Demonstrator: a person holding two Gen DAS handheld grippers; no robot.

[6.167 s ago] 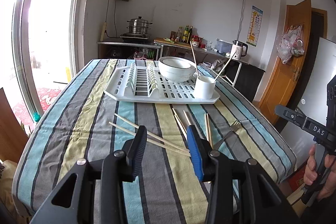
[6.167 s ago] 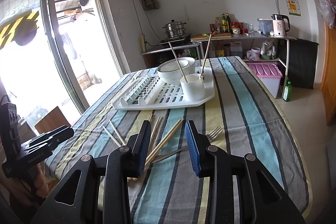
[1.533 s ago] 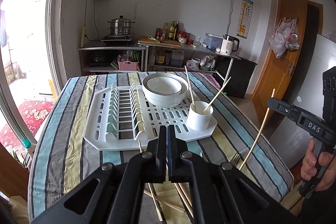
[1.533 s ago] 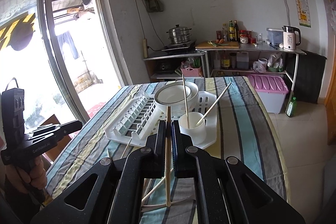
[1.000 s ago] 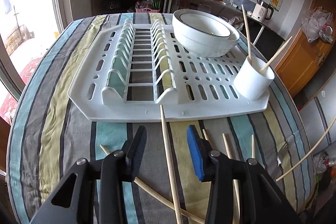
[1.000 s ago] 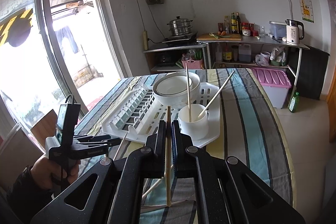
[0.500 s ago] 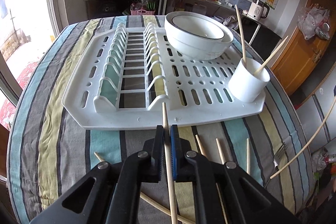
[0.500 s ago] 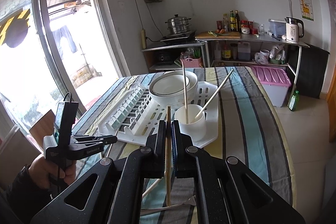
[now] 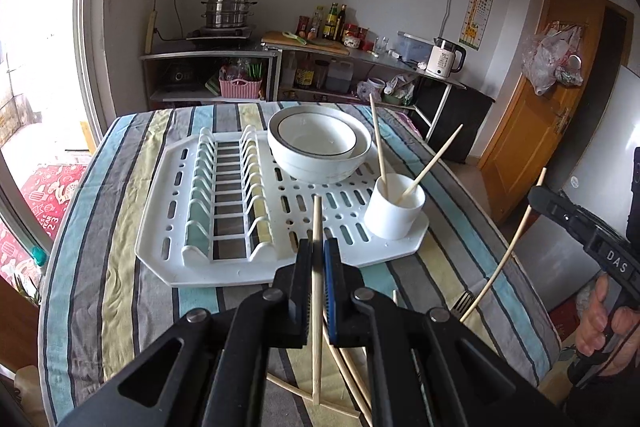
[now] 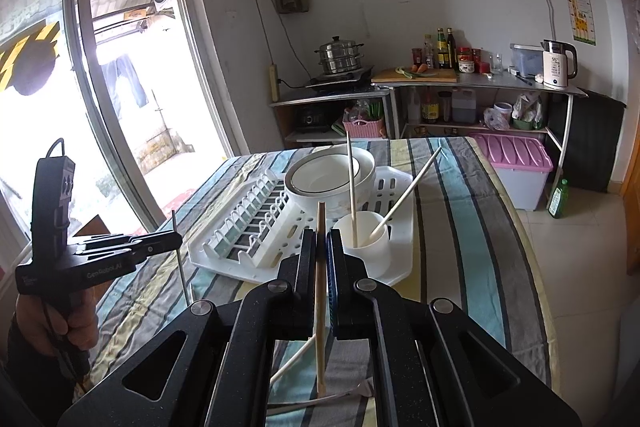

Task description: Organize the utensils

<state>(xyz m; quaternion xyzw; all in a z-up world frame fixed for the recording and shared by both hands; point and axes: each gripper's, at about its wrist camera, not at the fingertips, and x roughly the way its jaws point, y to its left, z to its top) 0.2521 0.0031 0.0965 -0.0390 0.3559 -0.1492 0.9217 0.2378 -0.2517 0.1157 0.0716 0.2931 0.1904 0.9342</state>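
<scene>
My left gripper (image 9: pixel 317 251) is shut on a wooden chopstick (image 9: pixel 317 223) and holds it lifted above the striped table, in front of the white drying rack (image 9: pixel 224 267). My right gripper (image 10: pixel 319 241) is shut on another chopstick (image 10: pixel 320 347), held upright over the table. A white cup (image 9: pixel 394 211) on the rack's right corner holds two chopsticks (image 9: pixel 378 143); it also shows in the right wrist view (image 10: pixel 366 243). Several loose chopsticks (image 9: pixel 352 371) and a fork (image 9: pixel 464 301) lie on the table below my left gripper.
White bowls (image 9: pixel 318 147) are stacked at the back of the rack. The table's right edge (image 9: pixel 532 307) is close to the person's right hand. Kitchen shelves (image 9: pixel 208 75) stand behind the table, and a glass door (image 10: pixel 100 107) is at the left.
My left gripper shut on a chopstick lying in front of the rack and has lifted it off the table. My right gripper still holds its chopstick, nearly still.
</scene>
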